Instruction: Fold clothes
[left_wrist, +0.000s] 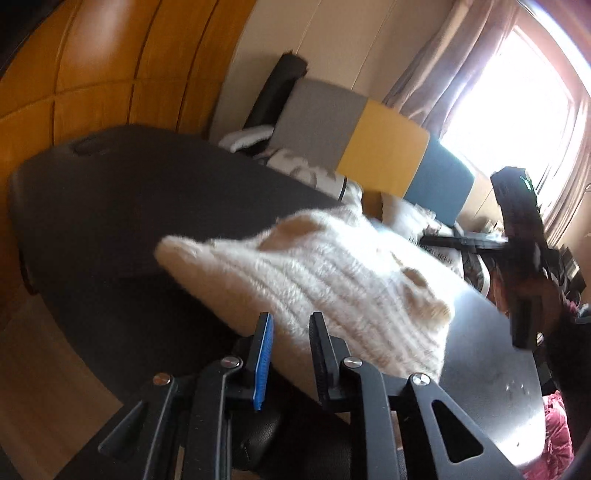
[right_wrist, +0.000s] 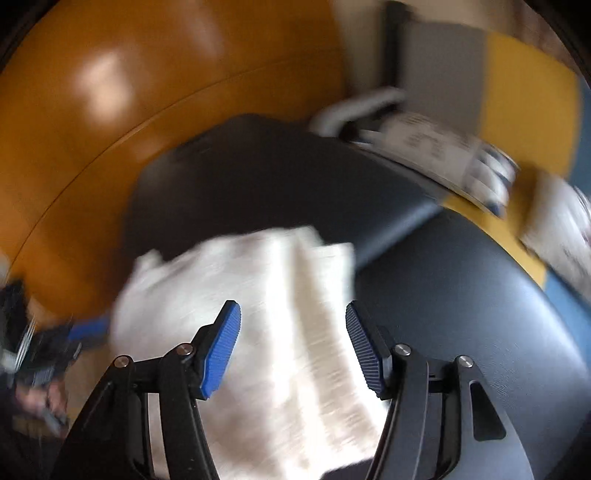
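Observation:
A white fluffy knitted sweater (left_wrist: 314, 280) lies bunched on the dark table (left_wrist: 110, 206). My left gripper (left_wrist: 290, 332) stands at its near edge, jaws narrow, and the knit fills the gap between the pads. In the right wrist view the same sweater (right_wrist: 258, 314) is blurred and lies under my right gripper (right_wrist: 293, 332), whose blue pads (right_wrist: 221, 343) stand wide apart and clear of the fabric. The left gripper (right_wrist: 88, 328) shows at the sweater's left edge. The right gripper (left_wrist: 454, 240), held by a hand, hovers past the sweater's far right end.
Orange wooden panels (left_wrist: 92, 74) rise behind the table. A grey, yellow and teal panel (left_wrist: 369, 147) stands at the back with loose clothes (left_wrist: 295, 166) before it. A bright curtained window (left_wrist: 517, 103) is at the right. A pink-red garment (left_wrist: 554, 432) lies beyond the table's right edge.

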